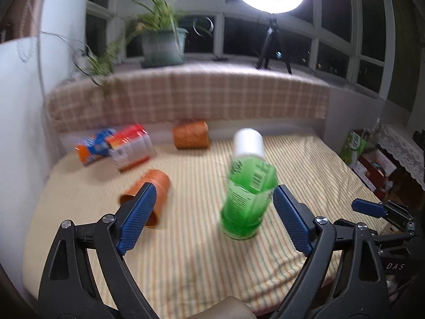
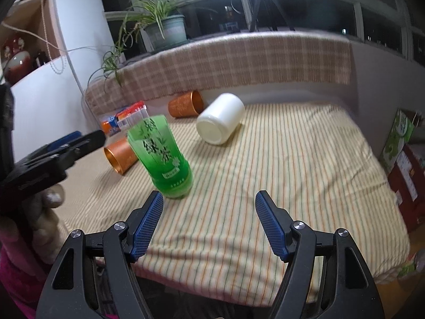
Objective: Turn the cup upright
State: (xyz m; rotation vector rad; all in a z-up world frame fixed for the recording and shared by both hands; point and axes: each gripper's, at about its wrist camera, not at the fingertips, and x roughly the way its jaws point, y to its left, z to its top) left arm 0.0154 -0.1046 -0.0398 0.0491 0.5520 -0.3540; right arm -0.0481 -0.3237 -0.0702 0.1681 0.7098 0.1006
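Green cup upright on the striped cloth, both grippers spread wide and holding nothing.

The green cup (image 1: 245,202) (image 2: 162,156) stands mouth up toward the near left part of the striped cloth (image 1: 186,252) (image 2: 265,186), its rim ragged and its print blurred in the left wrist view. The left gripper (image 1: 213,216) frames it between parted jaws without touching; in the right wrist view the left gripper (image 2: 77,139) shows only as a dark side shape, its far finger hidden. The right gripper (image 2: 209,222) hangs near the front edge, the cup just beyond its left finger. A white cup (image 2: 220,118) (image 1: 248,142) lies on its side mid-cloth, partly hidden behind the green one from the left. Two orange cups lie tipped: one (image 1: 156,186) (image 2: 119,156) partly covered by the left finger, another (image 1: 190,135) (image 2: 186,104) at the far edge. Blurred packages (image 1: 117,145) sit at the far left corner.
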